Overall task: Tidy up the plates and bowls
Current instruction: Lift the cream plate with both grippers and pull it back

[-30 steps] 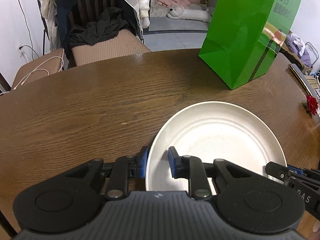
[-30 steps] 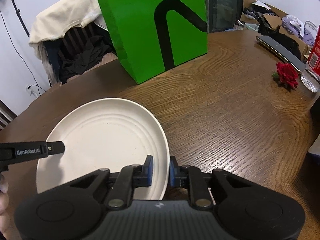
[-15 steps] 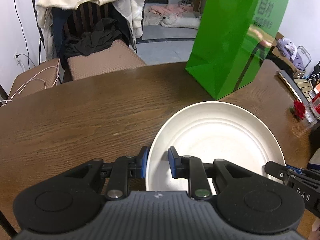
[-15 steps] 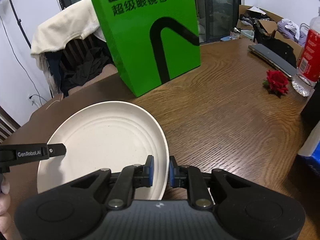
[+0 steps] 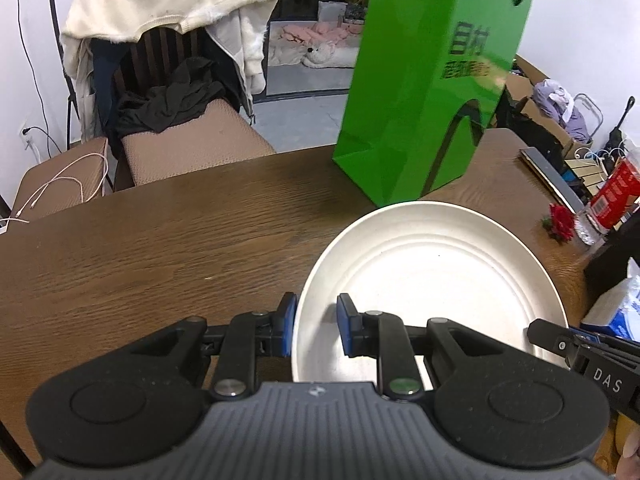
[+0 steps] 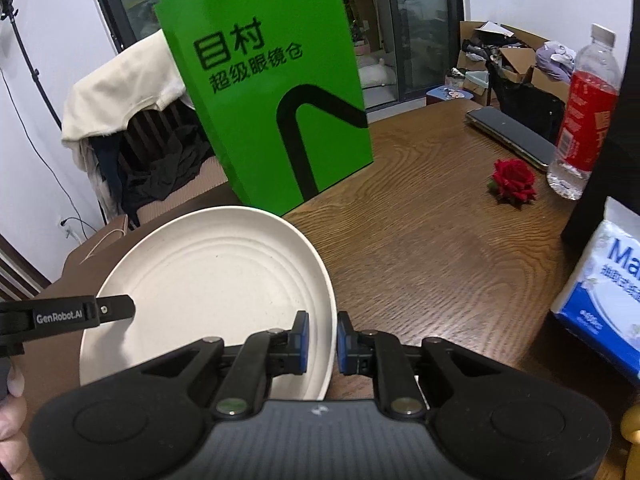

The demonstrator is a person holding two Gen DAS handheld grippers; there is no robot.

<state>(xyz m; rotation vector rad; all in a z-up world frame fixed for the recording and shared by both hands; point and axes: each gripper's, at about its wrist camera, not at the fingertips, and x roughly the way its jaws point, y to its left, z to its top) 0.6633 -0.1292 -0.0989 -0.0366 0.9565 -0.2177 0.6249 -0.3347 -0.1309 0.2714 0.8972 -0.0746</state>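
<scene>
Cream plate (image 5: 432,280), round, shallow, ringed with faint concentric ridges, held clear of the wooden table (image 5: 160,248) and pinched at two opposite edges. Rigid by the look of it, probably light, with a matte speckled finish rather than a glaze, so likely less slippery than porcelain; could still chip or crack if dropped. Thin upturned rim the only real place to take hold, and already taken on both sides.

Left gripper (image 5: 316,330) nearly closed, blue pads astride the plate's near-left rim, one pad outside, one inside the dish. Right gripper (image 6: 322,338) narrowed tighter, pads clamped across the near-right rim. From the left wrist view, plate spreading ahead and to the right of the fingers; from the right wrist view, ahead and to the left. Each gripper's far finger visible at the other's frame edge.

Best kept level, both rim grips moving together: uneven lift likely to twist the rim out of a pad.

Beyond the plate's far edge, a green paper bag (image 6: 272,100) standing upright. Off to the right of the right gripper, a red rose (image 6: 514,180), a water bottle (image 6: 586,116) and a tissue pack (image 6: 600,292).
</scene>
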